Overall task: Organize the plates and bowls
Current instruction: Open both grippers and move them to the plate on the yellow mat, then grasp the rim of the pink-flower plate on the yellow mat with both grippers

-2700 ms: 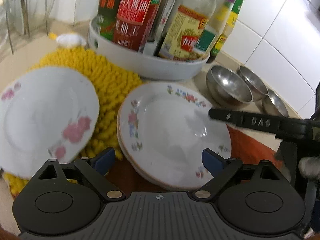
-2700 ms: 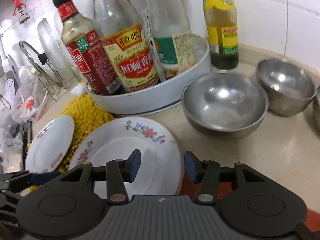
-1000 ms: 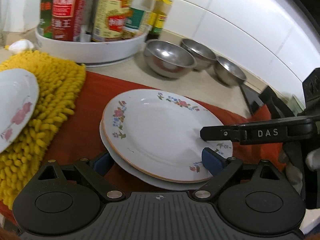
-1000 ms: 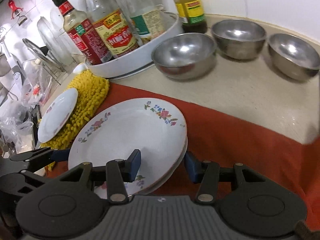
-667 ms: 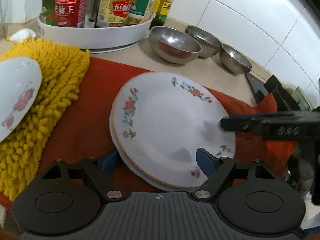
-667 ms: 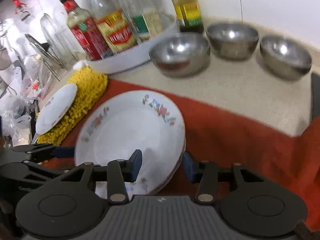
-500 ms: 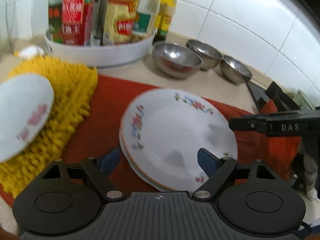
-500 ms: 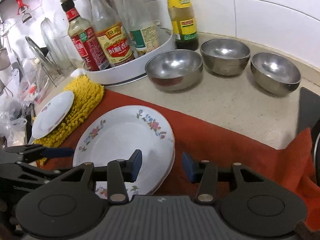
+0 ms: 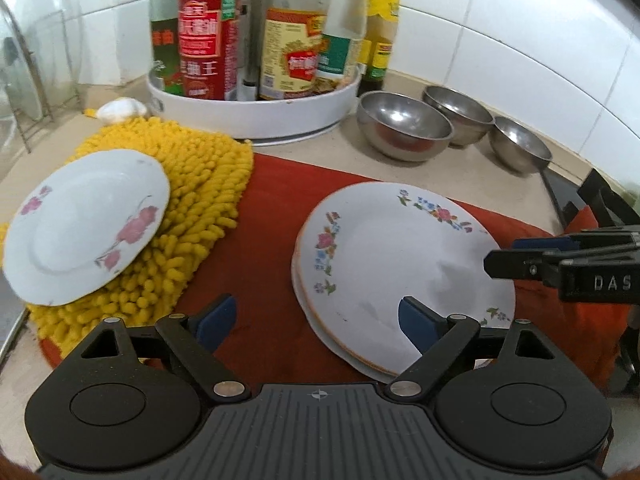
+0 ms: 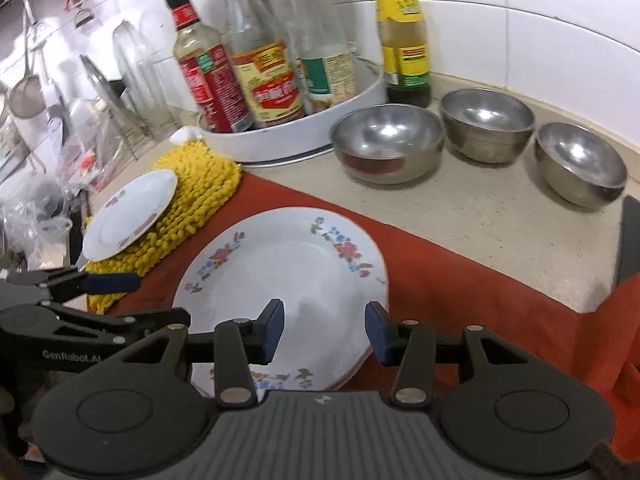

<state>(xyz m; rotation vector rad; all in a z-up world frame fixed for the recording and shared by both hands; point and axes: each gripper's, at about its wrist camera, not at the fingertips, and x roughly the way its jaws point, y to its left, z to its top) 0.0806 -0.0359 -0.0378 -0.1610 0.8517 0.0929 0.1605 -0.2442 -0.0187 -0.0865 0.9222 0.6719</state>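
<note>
Two flowered plates (image 9: 400,264) lie stacked on a red cloth (image 9: 272,208). A smaller pink-flowered plate (image 9: 84,224) rests tilted on a yellow shaggy mat (image 9: 200,208). Three steel bowls (image 10: 388,140) (image 10: 486,122) (image 10: 580,162) stand apart in a row by the wall. My left gripper (image 9: 316,322) hovers at the stack's near left rim, its jaws opening with nothing between them. My right gripper (image 10: 325,328) hangs over the stack's near right edge (image 10: 280,280), open and holding nothing. Each gripper shows in the other's view (image 9: 506,256) (image 10: 158,300).
A white round tray (image 9: 256,108) full of sauce bottles stands behind the mat. A wire rack with glass lids (image 10: 132,92) and plastic bags crowd the far left. A dark stove edge (image 9: 592,196) borders the right. Bare counter lies in front of the bowls.
Both grippers have drawn back a little from the plate stack, which stays on the red cloth. The left view has swung left, so the small plate shows more fully.
</note>
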